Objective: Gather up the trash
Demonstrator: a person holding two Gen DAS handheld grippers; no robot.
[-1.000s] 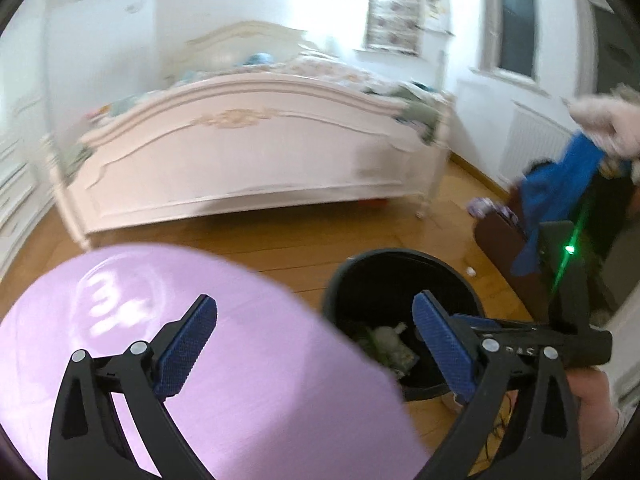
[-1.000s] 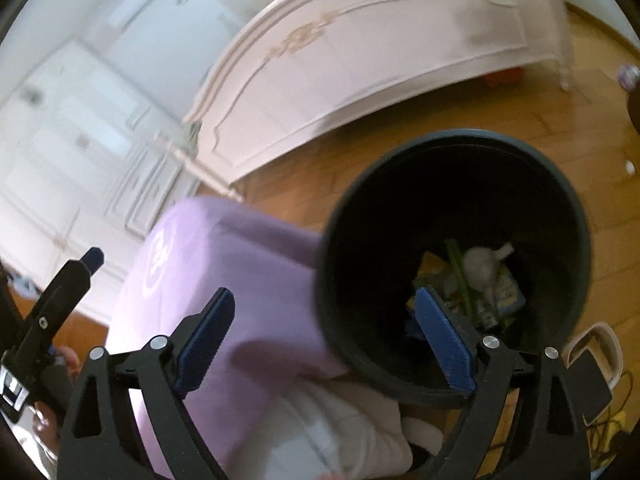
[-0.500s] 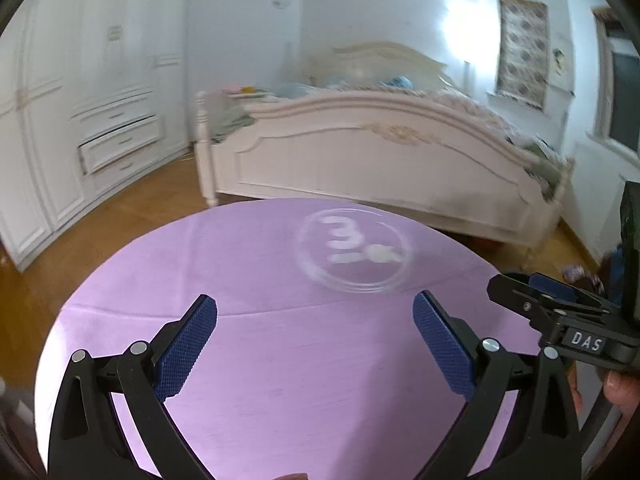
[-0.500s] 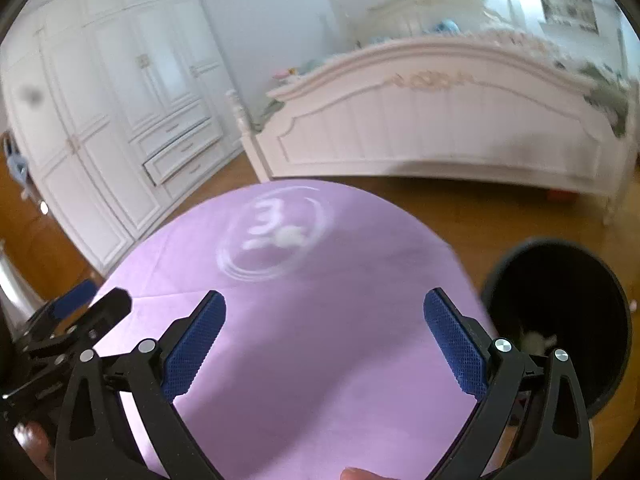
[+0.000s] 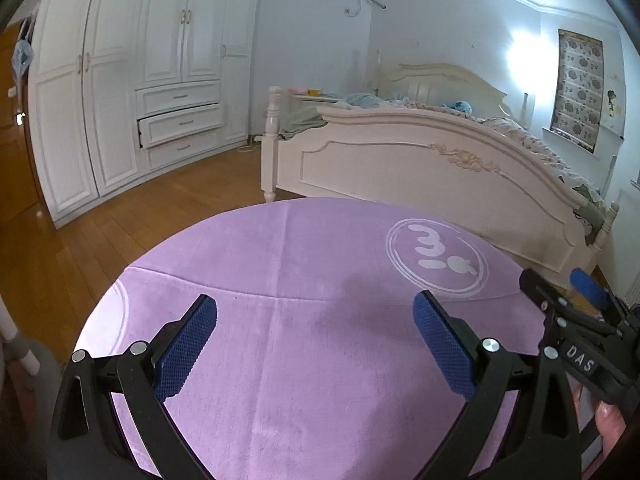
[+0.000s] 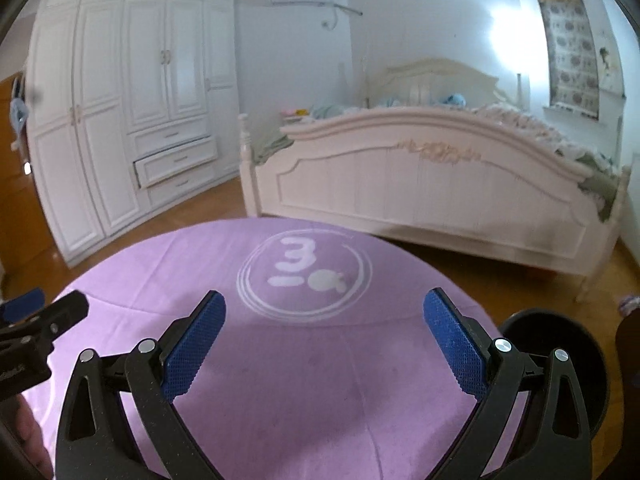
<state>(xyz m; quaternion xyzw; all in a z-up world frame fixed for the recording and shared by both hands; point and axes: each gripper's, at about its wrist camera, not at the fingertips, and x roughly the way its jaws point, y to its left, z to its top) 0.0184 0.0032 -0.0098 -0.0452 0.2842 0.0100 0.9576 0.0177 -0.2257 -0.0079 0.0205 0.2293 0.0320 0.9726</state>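
Note:
A round table with a purple cloth (image 5: 320, 340) fills the foreground in both views (image 6: 320, 380); a white ring logo with a "3" (image 6: 304, 276) is printed on it. No trash shows on the cloth. My left gripper (image 5: 316, 344) is open and empty above the cloth. My right gripper (image 6: 324, 344) is open and empty too. The black trash bin (image 6: 560, 344) stands on the floor at the table's right edge; its inside is hidden. Each gripper shows at the edge of the other's view.
A cream bed (image 5: 420, 168) stands beyond the table. A white wardrobe (image 5: 120, 80) with one drawer slightly open lines the left wall. Wooden floor (image 5: 80, 240) lies between them. A small purple item (image 6: 628, 304) lies on the floor near the bed.
Both grippers have swung left and up, from over the black bin to above the purple table. The bin has left the left wrist view and sits at the right wrist view's edge.

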